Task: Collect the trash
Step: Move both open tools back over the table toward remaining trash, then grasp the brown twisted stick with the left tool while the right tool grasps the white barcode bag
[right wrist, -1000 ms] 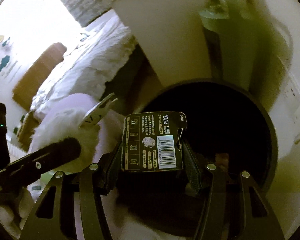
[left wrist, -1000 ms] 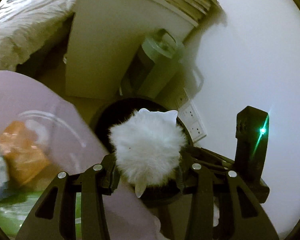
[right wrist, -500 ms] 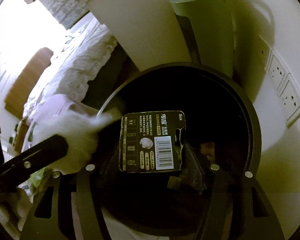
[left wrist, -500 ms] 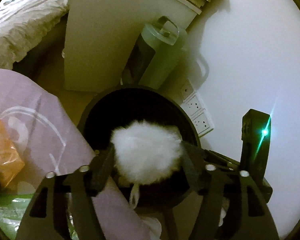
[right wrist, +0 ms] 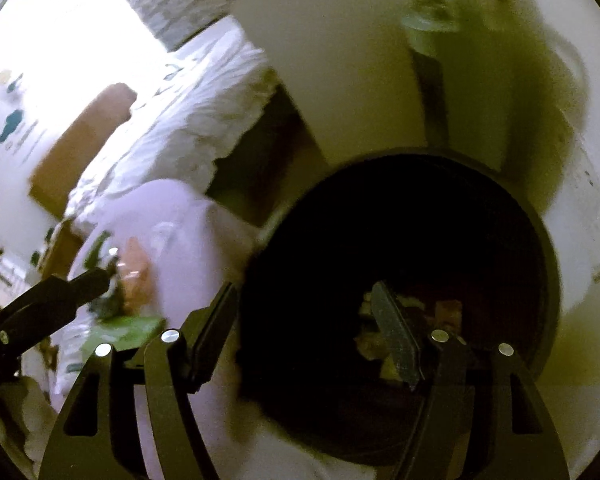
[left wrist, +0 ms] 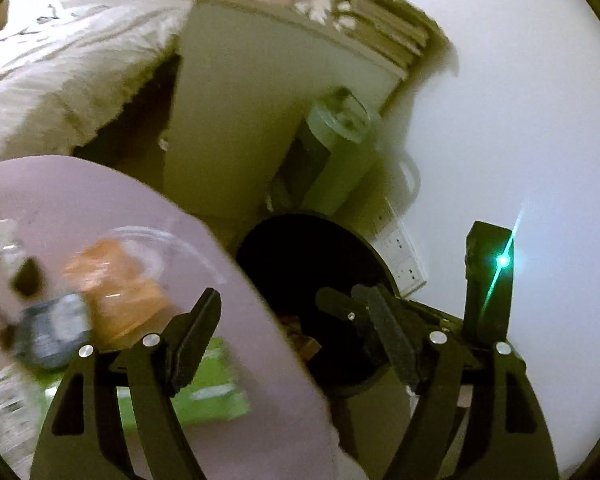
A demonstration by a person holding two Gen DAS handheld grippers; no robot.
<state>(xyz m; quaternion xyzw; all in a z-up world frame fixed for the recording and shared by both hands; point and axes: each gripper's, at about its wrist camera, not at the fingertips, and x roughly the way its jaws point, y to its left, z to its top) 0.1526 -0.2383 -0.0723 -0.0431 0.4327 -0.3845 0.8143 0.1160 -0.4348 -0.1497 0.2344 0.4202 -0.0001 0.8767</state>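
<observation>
Both my tools empty, jaws just spread: left gripper point(left wrist: 292, 320), right gripper point(right wrist: 304, 316). Remaining trash point(left wrist: 116, 280) on purple table point(left wrist: 100, 200), left of bin point(left wrist: 312, 264). Left gripper nearer.

A white bed point(left wrist: 60, 80) lies beside a cabinet point(left wrist: 236, 120) and green jug point(left wrist: 336, 152).

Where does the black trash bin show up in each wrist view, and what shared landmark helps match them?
Left wrist: the black trash bin sits at lower centre, partly behind the open left gripper.
Right wrist: it fills the lower right, rim at, beyond the open right gripper.
Shared landmark: the pale green canister standing just behind the bin.
</observation>
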